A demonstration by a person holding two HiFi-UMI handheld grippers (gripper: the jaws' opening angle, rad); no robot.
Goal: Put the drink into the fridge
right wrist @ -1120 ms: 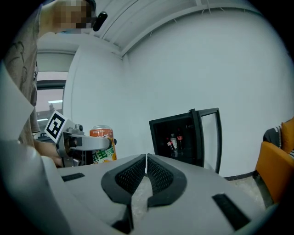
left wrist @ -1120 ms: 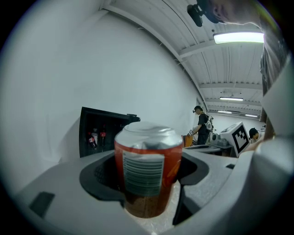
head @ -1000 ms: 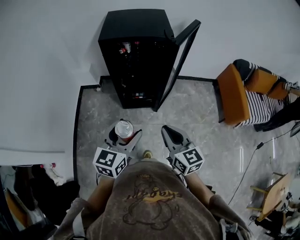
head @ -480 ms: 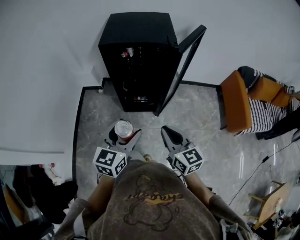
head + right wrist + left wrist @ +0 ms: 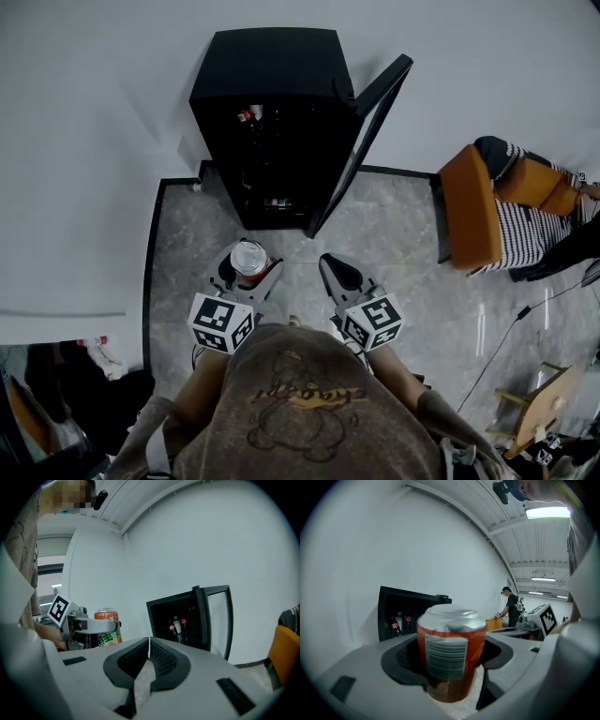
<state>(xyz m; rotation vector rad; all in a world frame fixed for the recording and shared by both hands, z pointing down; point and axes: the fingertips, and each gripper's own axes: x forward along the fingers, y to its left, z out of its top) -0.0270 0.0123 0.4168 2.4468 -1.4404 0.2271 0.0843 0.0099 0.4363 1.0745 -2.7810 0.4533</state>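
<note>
Gripper in my left hand [image 5: 249,268] pinches orange drink can [image 5: 449,656] upright, lower centre of frame. Fridge [image 5: 272,141] open, upper centre. Can probably slick, thin-walled, dentable: hold mid-body, gently. Right gripper [image 5: 149,654] pressed together, empty.

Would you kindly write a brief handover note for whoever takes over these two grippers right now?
Left gripper: shut on the orange drink can, held upright.
Right gripper: shut, empty.
Fridge: straight ahead, door open, bottles inside.
Done: can picked up, door open.
To do: bring the can to the fridge, set it on a shelf, release.
</note>
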